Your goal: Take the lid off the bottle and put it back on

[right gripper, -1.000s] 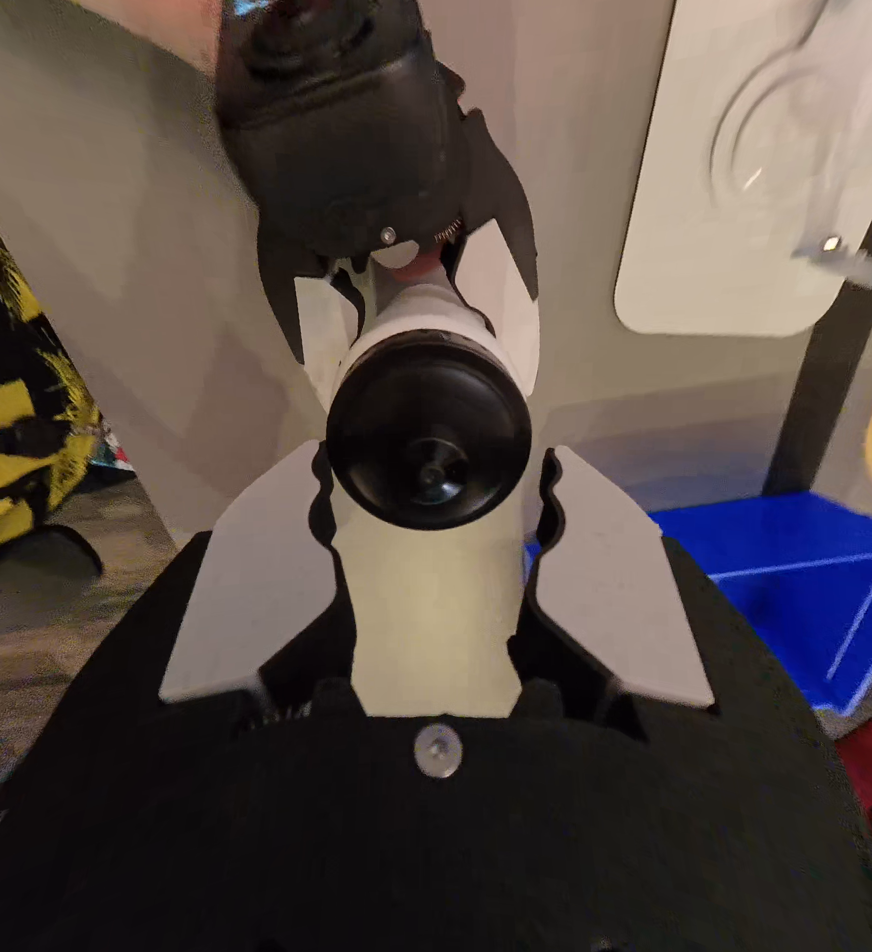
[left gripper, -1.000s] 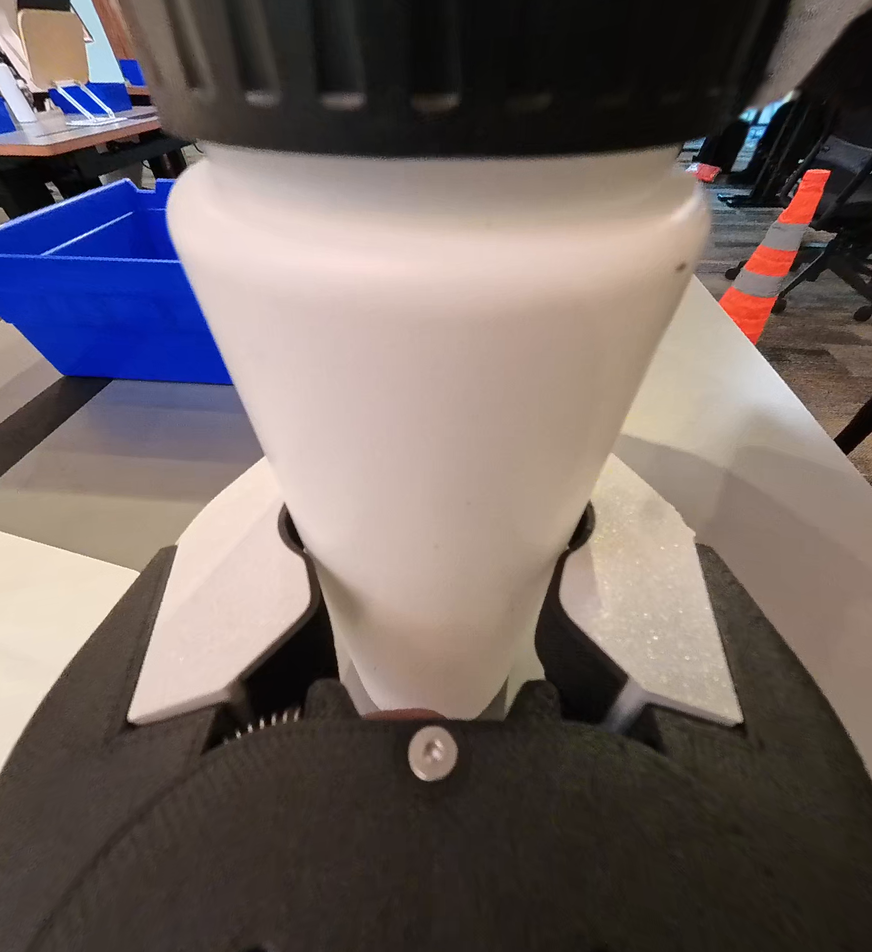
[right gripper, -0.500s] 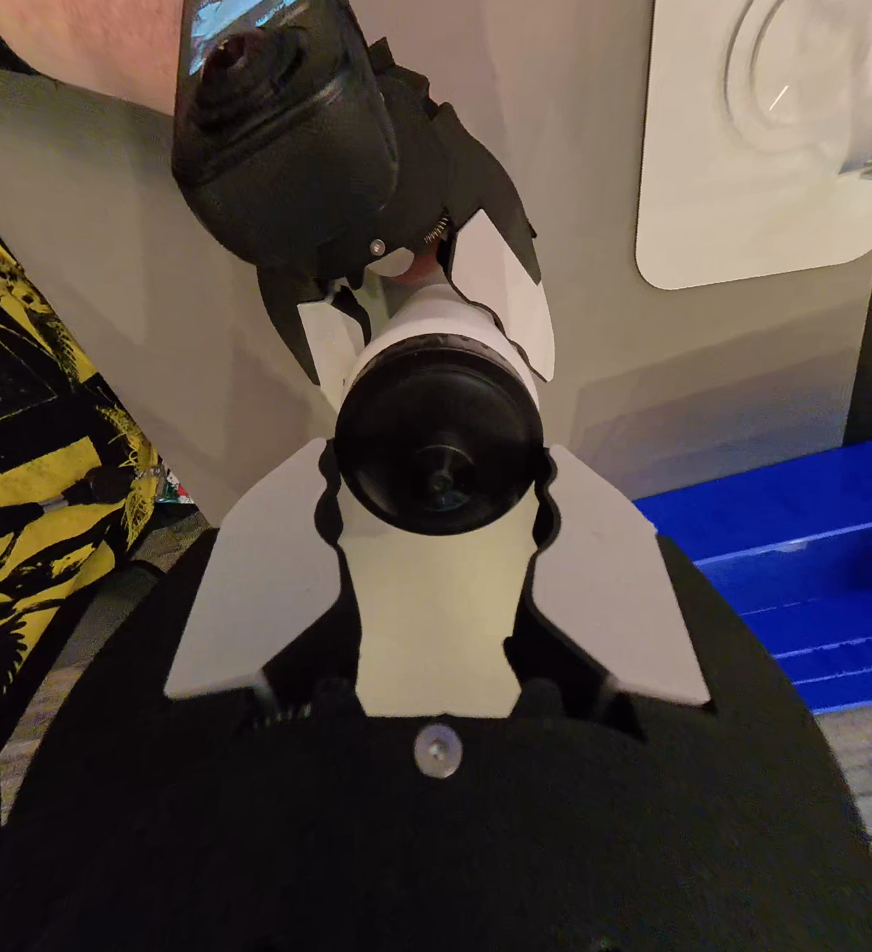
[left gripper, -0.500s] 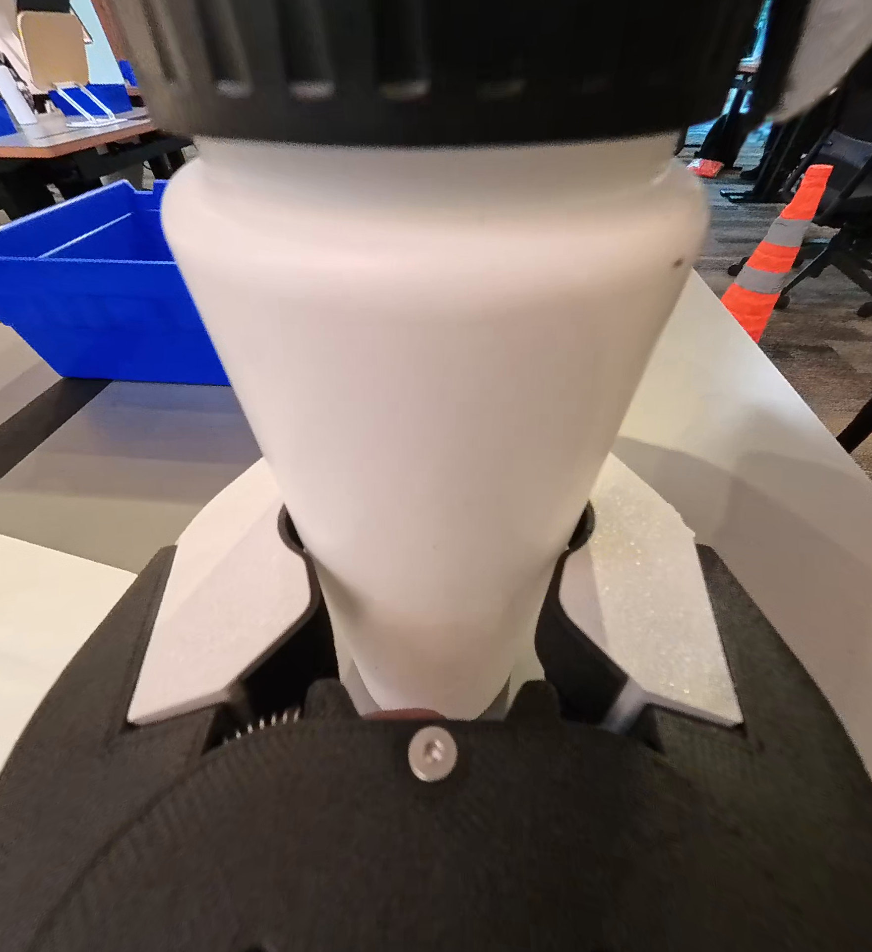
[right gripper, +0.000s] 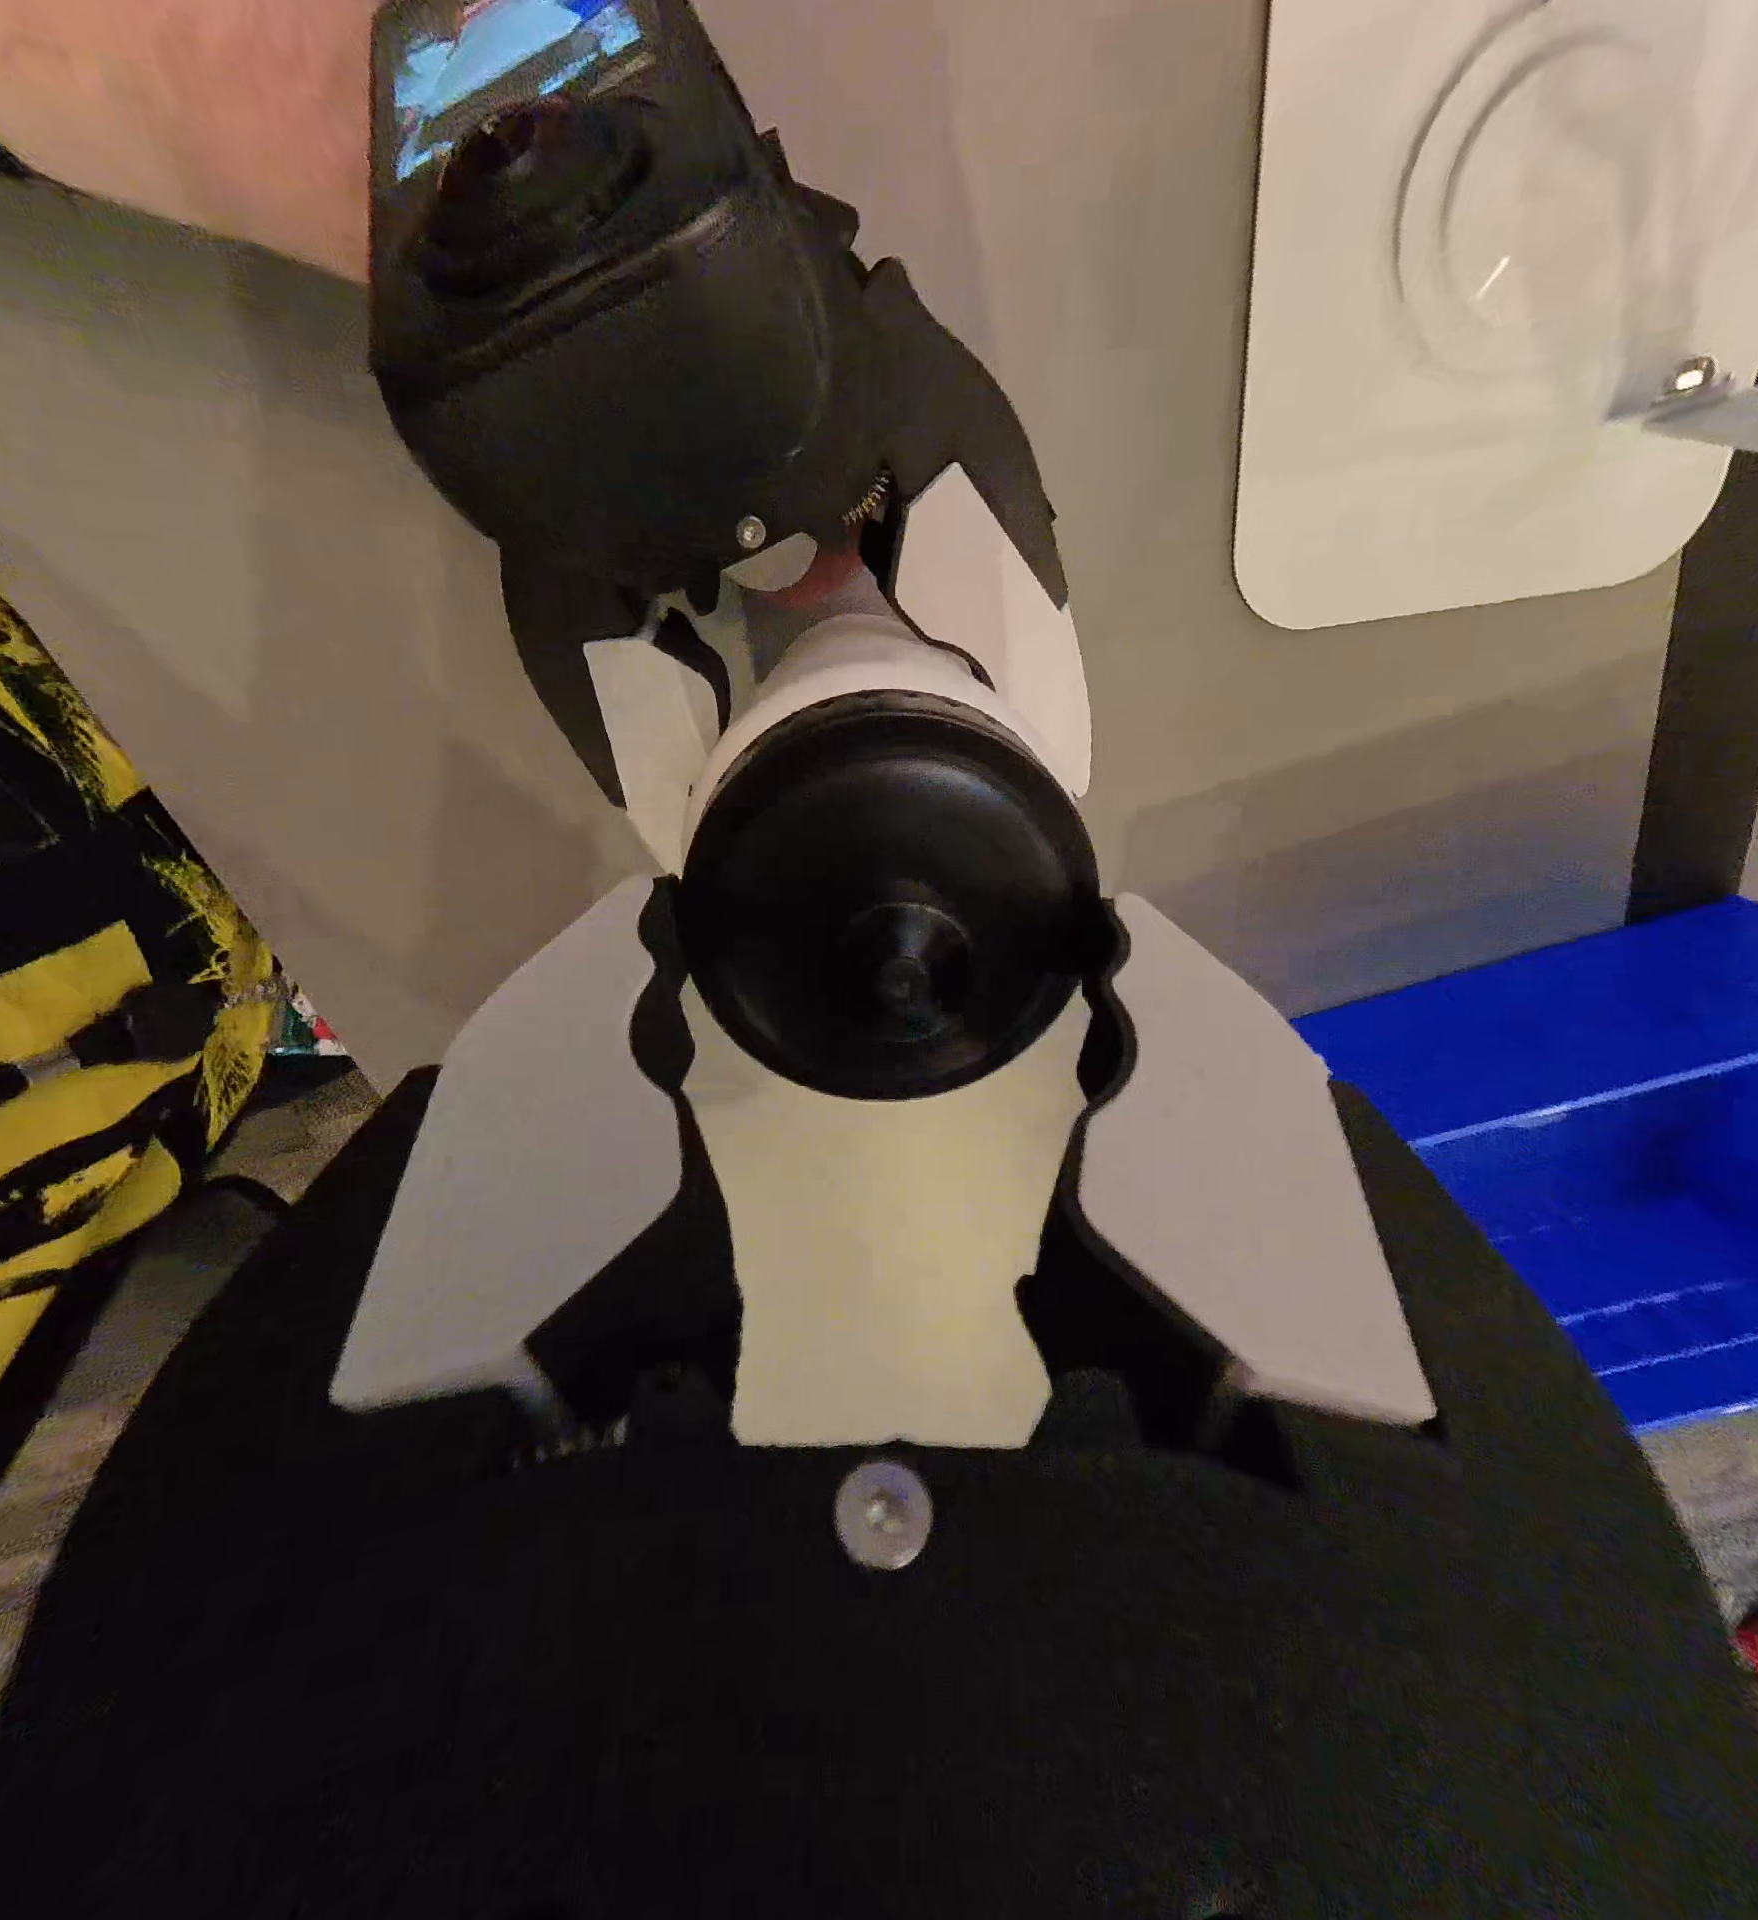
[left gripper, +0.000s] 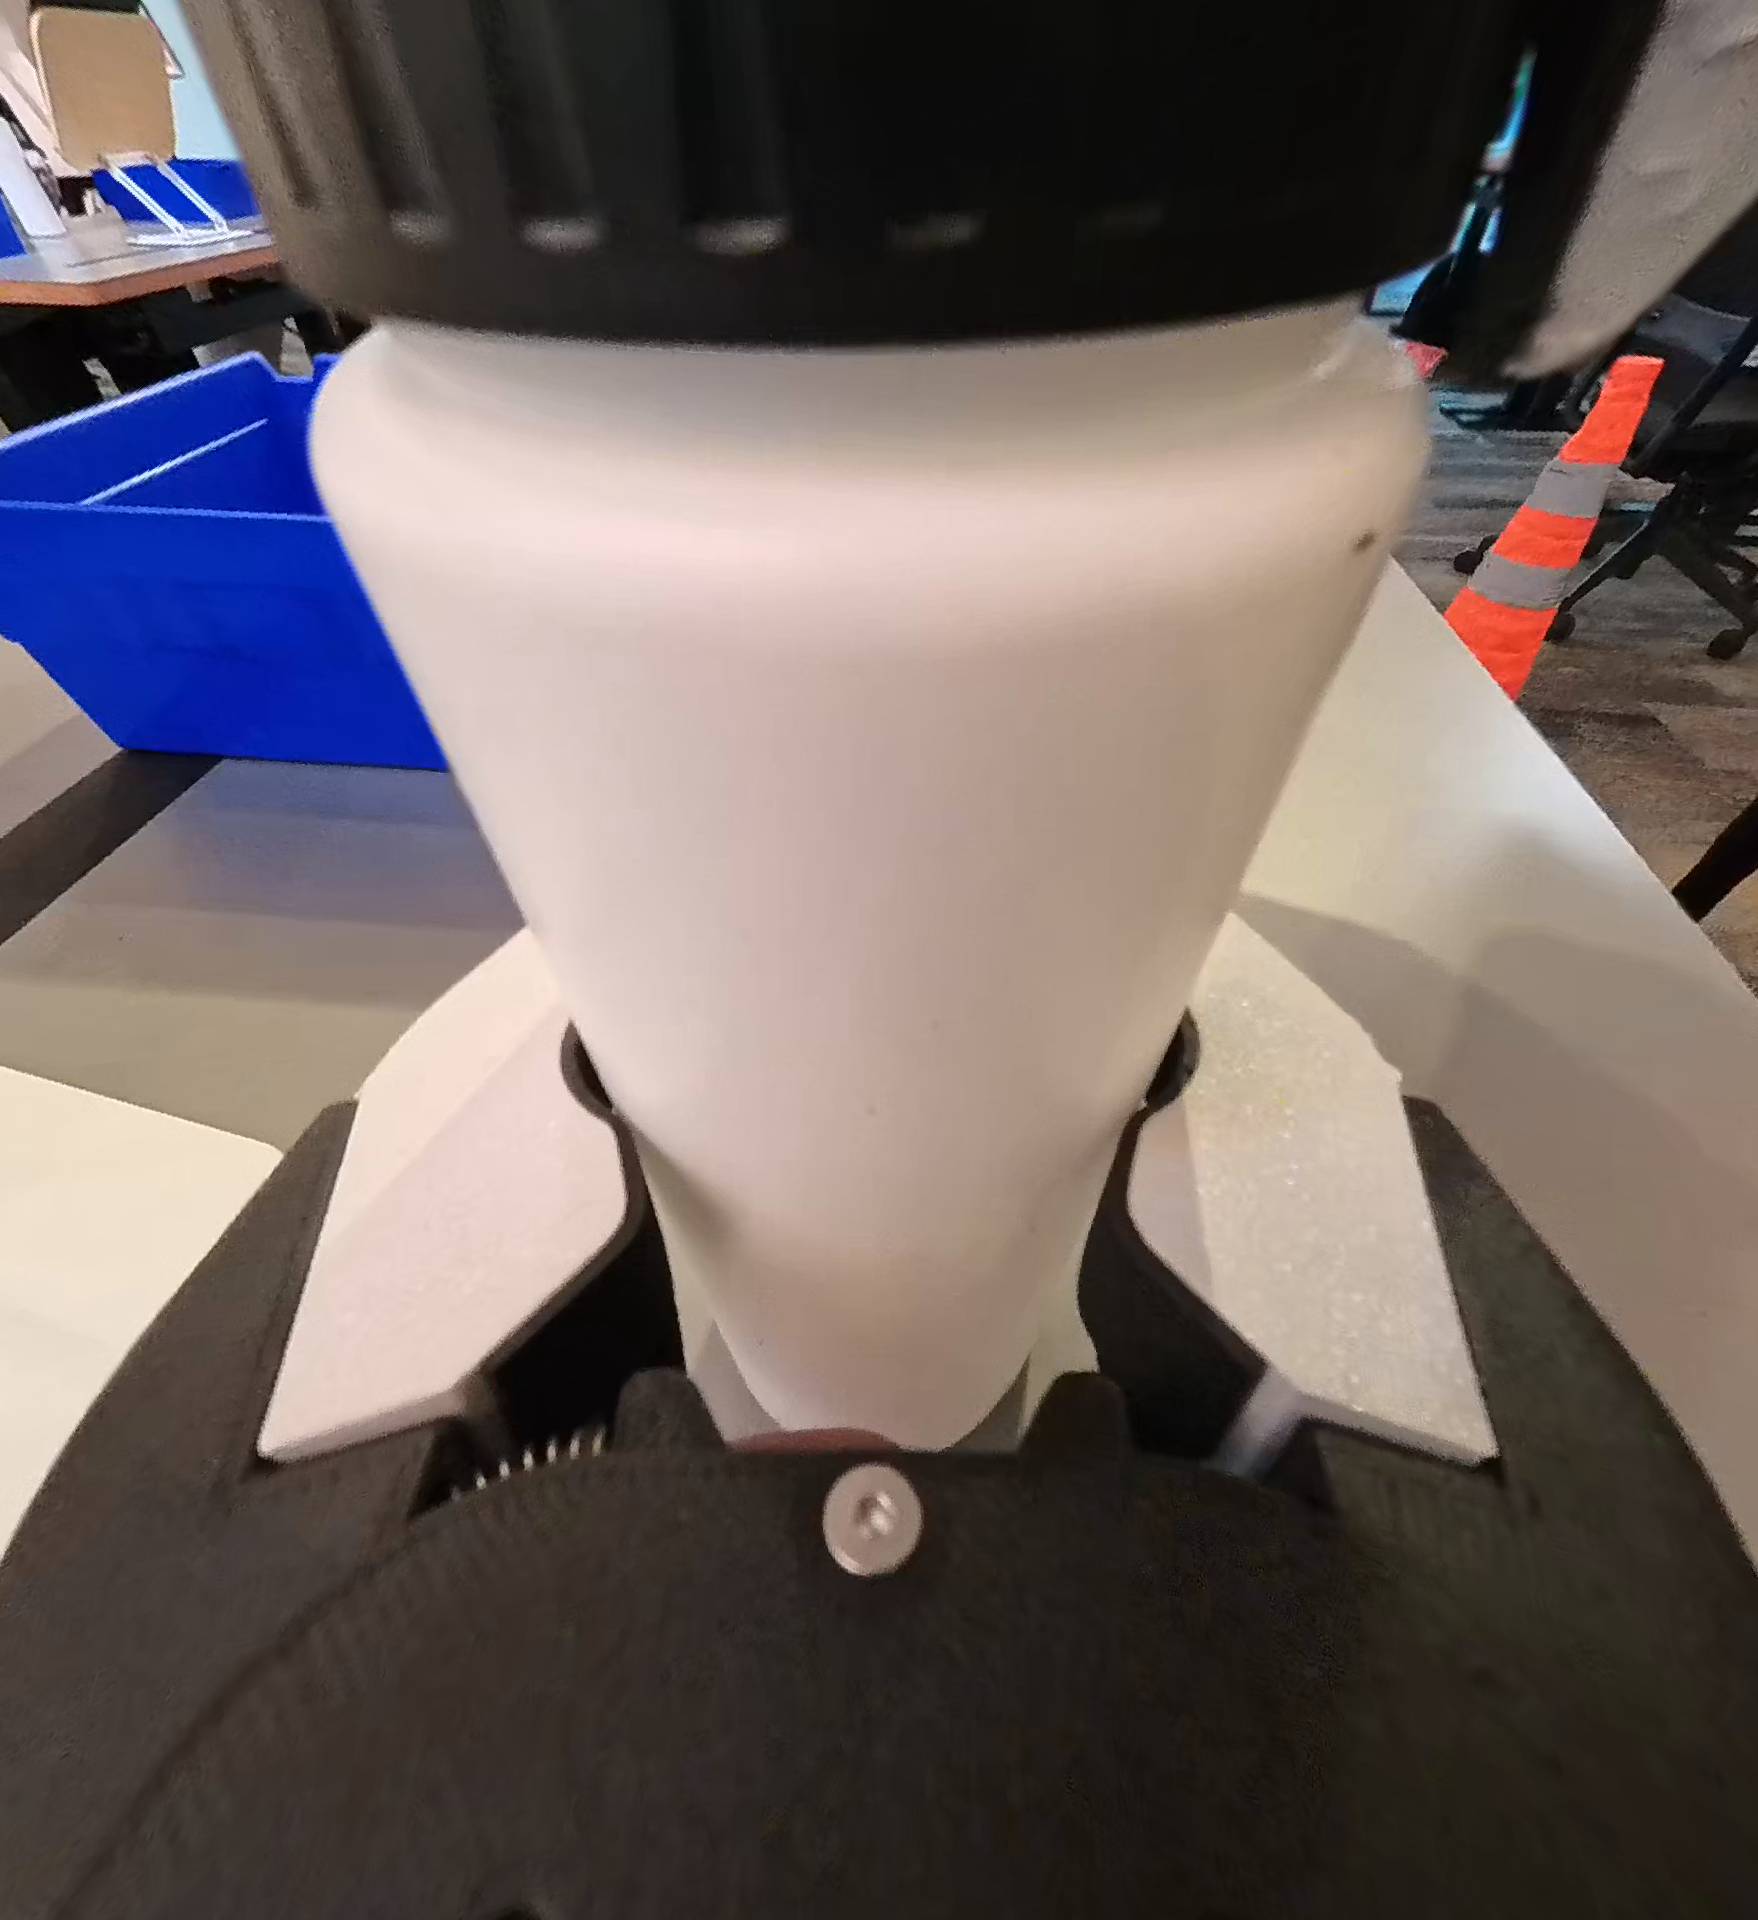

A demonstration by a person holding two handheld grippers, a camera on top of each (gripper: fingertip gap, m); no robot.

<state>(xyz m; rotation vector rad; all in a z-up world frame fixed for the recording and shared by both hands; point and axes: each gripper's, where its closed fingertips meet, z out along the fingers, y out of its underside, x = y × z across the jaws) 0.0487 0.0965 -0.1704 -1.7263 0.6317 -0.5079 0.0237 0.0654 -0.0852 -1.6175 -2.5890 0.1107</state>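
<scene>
A white bottle (left gripper: pixel 854 779) with a black ribbed lid (left gripper: pixel 854 156) fills the left wrist view. My left gripper (left gripper: pixel 875 1070) is shut on the bottle's lower body and holds it above the grey table (left gripper: pixel 179 966). In the right wrist view I look straight at the top of the lid (right gripper: pixel 885 904). My right gripper (right gripper: pixel 885 914) is shut on the lid, one finger on each side of its rim. The left gripper (right gripper: pixel 833 675) shows behind the lid, holding the bottle (right gripper: pixel 854 665). A bare forearm (right gripper: pixel 158 114) is at the top left.
A blue bin (left gripper: pixel 179 623) stands on the table to the left and also shows in the right wrist view (right gripper: pixel 1581 1143). An orange cone (left gripper: pixel 1540 540) and office chairs (left gripper: pixel 1737 436) are on the floor at right. A white tray (right gripper: pixel 1477 312) lies on the table. A yellow-black garment (right gripper: pixel 23 935) is at the left.
The right gripper has turned about the bottle's axis, and the lid's ribs have shifted sideways against the bottle. The left gripper keeps its hold.
</scene>
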